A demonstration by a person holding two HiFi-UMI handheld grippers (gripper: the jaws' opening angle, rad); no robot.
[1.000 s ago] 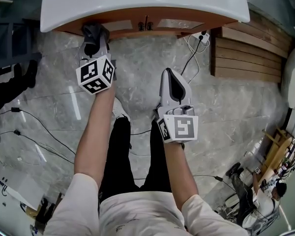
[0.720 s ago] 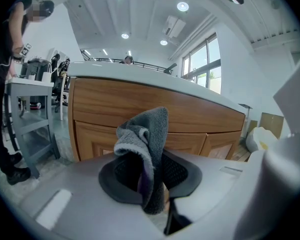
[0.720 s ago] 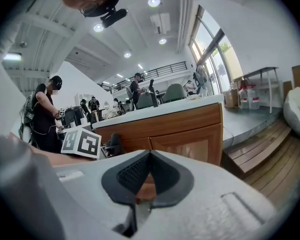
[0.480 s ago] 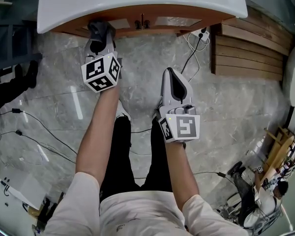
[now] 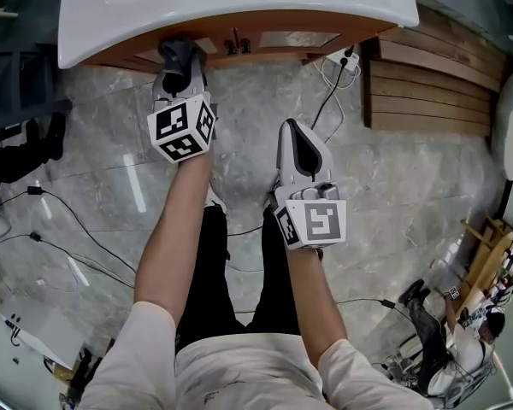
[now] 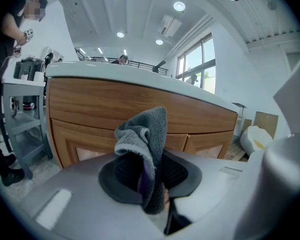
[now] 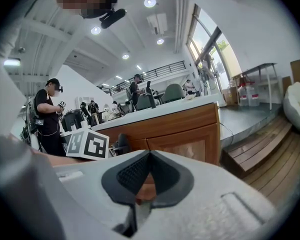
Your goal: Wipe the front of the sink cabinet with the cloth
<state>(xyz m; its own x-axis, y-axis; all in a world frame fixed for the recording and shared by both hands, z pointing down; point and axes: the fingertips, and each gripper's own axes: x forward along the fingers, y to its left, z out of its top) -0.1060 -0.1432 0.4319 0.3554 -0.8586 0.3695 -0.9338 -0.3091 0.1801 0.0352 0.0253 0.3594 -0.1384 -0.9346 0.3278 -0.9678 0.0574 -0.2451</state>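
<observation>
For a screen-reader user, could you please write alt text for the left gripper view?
A grey cloth is pinched in the left tool, bunched upright, close before a wooden cabinet under a pale countertop.

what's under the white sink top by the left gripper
The brown wooden cabinet front with shut doors, and the left gripper clamping a grey terry cloth close to it. Contact can't be told; the cabinet's inside is hidden.
</observation>
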